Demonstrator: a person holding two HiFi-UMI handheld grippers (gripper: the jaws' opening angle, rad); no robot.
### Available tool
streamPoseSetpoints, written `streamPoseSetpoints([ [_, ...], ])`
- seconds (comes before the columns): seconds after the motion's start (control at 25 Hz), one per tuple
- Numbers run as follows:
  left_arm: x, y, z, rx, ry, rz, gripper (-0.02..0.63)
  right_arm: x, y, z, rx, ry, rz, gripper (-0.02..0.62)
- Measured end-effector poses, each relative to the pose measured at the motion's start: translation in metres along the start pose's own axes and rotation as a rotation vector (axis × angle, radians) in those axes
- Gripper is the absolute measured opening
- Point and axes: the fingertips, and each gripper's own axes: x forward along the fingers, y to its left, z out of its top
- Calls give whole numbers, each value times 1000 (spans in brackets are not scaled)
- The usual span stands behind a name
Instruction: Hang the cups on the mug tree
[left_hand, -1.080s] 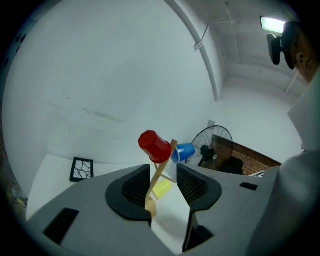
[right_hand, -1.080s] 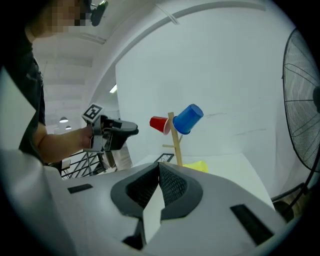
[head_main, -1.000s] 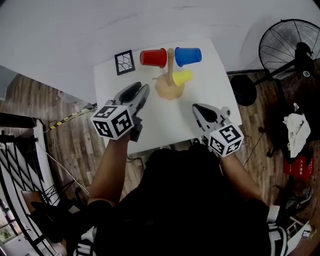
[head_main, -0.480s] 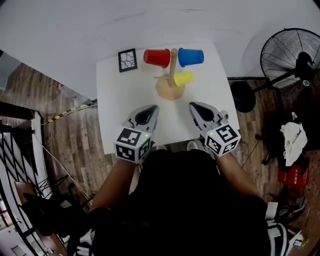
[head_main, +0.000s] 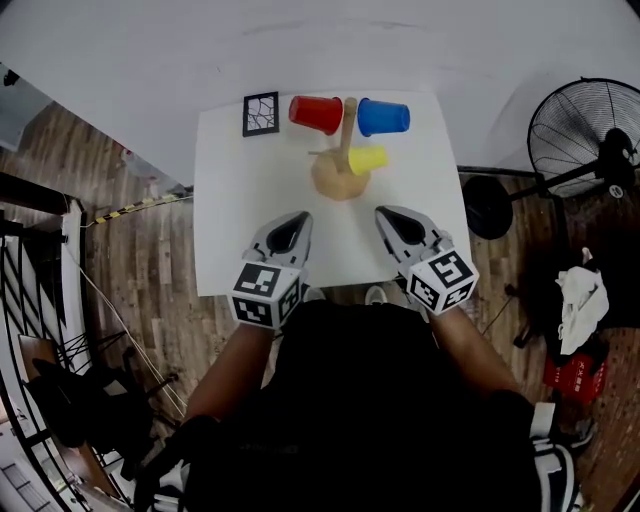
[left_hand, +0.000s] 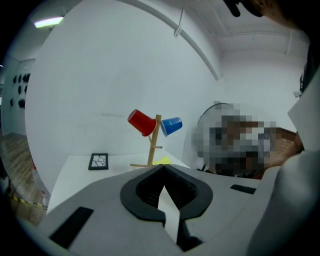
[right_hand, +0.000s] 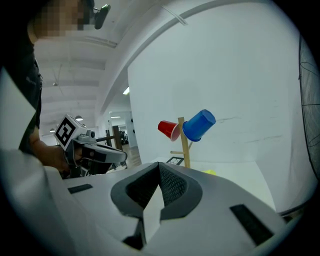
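Observation:
A wooden mug tree (head_main: 343, 150) stands at the far middle of the white table (head_main: 240, 210). A red cup (head_main: 316, 114) hangs on its left, a blue cup (head_main: 383, 117) on its right, and a yellow cup (head_main: 366, 159) lower on the right. The tree (left_hand: 154, 142) with the red cup (left_hand: 141, 122) and blue cup (left_hand: 171, 126) also shows in the left gripper view, and the same tree (right_hand: 184, 144) in the right gripper view. My left gripper (head_main: 301, 216) and right gripper (head_main: 381, 213) rest near the table's front edge, both shut and empty.
A black-framed marker card (head_main: 261, 114) lies at the table's far left. A black standing fan (head_main: 585, 130) is on the floor to the right of the table. A white wall runs behind the table. Wooden floor surrounds it.
The left gripper has moved back from near the tree to the table's front edge and its jaws have gone shut. The right gripper has stayed in place.

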Motion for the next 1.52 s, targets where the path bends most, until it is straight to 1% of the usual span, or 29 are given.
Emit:
streamPoseSetpoints([
  [0.16,-2,0,3,3,-8,42,17,-5,-2,4,-21,3,23,6],
  [0.36,0,-8,3,15,-6,65,17,-10,-9,6,-26,-4,41,6],
  [0.8,8,-24,2,29,2,92,17,-17,-17,4,-27,-10,78,6],
  [1.2,10,-25,5,34,7,112,17,-16,-23,6,-15,-17,91,6],
  [1.52,16,-23,9,41,10,112,17,-13,-29,8,4,-27,98,6],
])
